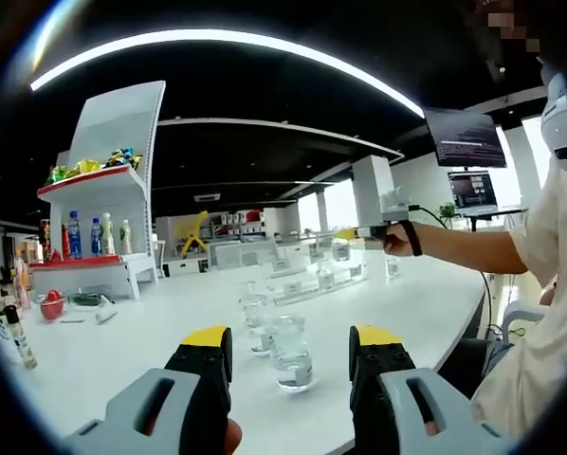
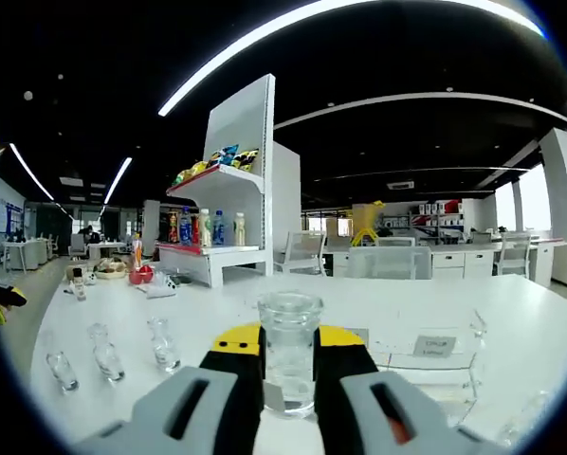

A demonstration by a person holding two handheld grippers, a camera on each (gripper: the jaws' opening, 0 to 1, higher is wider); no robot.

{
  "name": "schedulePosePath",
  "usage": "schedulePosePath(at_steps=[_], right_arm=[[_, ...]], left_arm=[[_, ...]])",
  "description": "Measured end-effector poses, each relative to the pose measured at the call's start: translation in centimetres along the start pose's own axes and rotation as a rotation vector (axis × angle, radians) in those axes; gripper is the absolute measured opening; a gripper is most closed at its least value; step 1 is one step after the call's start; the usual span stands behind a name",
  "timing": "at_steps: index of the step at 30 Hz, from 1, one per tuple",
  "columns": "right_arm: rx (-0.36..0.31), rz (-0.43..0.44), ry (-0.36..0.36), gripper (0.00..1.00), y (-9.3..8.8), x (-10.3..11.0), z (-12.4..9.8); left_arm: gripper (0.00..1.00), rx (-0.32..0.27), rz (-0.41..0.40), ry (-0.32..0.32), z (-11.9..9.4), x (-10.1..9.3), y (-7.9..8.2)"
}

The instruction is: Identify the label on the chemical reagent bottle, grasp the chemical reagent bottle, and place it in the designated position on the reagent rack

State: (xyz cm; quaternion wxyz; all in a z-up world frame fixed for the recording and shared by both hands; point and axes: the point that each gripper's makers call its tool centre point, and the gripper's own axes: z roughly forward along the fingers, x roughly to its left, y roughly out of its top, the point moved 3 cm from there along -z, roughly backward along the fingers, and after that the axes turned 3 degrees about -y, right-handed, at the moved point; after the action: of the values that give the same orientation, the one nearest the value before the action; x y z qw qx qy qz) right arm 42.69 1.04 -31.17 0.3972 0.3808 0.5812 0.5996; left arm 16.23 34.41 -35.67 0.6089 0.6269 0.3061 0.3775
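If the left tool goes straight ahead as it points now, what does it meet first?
Most likely the nearest clear glass bottle, standing on the white table just ahead between the open left tool tips; depth is unclear.

Table: I see a wide white tabletop [image 1: 151, 332] with a curved edge.
Near glassware: clear glass bottles [image 1: 290, 353] stand on it in a loose cluster, upright.
Rack: a clear reagent rack [image 2: 426, 365] sits on the table with a small white label card [image 2: 435, 346]; I can't read its print.
Far end: a white display shelf [image 1: 108, 190] stands on the table, with drink bottles on its red-edged tiers.
Left edge: a red bowl [image 1: 52, 305] and, I think, a few small bottles [image 1: 18, 336].
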Motion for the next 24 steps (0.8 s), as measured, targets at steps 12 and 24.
schedulePosePath(at_steps=[12,24], right_arm=[[-0.011,0.018,0.076,0.19,-0.6,1.7,3.3],[0.004,-0.011,0.094,0.19,-1.3,3.0,5.5]], left_arm=[[0.49,0.011,-0.013,0.031,0.0,1.0,-0.6],[0.49,0.027,-0.020,0.035,0.4,1.4,-1.2]])
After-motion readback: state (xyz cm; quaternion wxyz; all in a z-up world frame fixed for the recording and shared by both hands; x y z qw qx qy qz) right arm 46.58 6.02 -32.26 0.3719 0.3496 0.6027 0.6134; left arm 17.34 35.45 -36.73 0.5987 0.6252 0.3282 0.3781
